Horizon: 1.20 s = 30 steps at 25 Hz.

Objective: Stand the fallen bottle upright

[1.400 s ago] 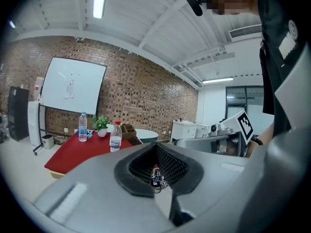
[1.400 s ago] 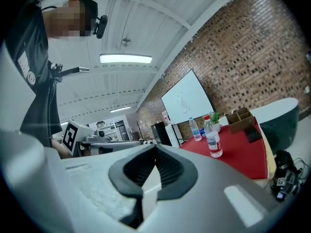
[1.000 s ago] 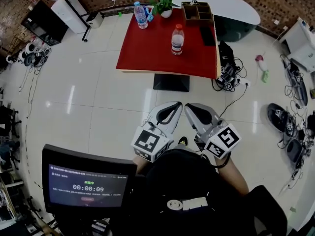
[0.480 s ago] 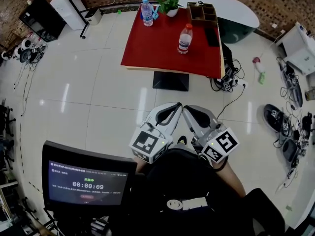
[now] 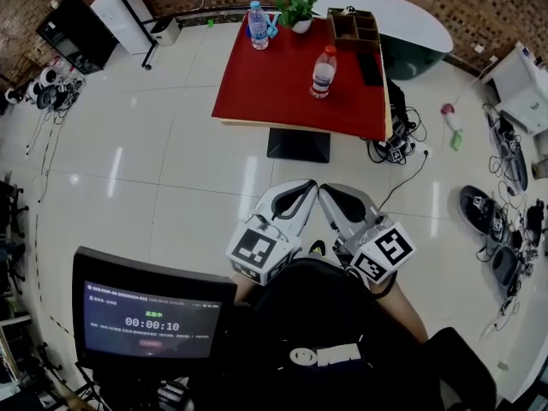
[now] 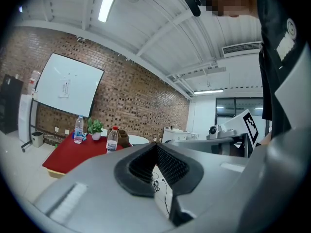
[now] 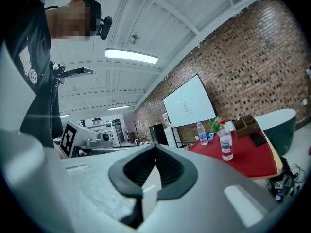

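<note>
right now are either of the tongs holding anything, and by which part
Nothing is held: left tongs and right tongs are both shut and empty.

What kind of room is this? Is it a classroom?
Probably a lab or office workroom: a whiteboard on a brick wall, a red table with water bottles, and cables across the floor.

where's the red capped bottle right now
In the head view the red-capped bottle stands upright on the red table, right of centre, near the wooden organiser.
</note>
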Motion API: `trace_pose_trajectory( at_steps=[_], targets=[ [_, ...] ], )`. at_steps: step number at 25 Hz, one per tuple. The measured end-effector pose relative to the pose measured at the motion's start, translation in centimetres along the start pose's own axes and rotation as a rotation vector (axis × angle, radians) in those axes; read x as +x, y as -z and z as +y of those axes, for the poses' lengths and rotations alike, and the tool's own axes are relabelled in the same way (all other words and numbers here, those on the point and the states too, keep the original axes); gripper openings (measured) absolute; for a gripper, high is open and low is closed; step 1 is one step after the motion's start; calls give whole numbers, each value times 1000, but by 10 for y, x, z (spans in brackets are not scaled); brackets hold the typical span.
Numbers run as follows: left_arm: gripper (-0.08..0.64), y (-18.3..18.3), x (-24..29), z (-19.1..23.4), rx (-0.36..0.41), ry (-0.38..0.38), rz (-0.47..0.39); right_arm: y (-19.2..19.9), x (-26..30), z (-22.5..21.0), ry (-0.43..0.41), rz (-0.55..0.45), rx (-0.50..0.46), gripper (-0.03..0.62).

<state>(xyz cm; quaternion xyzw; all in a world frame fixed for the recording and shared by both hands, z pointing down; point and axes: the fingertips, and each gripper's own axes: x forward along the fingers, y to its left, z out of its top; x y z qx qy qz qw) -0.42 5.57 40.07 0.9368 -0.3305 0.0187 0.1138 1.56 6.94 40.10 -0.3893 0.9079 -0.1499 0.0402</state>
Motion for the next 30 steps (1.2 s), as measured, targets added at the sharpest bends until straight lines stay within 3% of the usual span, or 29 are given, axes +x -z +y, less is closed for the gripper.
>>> trace_pose_trajectory(
  at_steps=[30],
  targets=[
    [5,5,14,-19,33,36,-6,-2,-16,-11,1,8,-33,3]
  ],
)
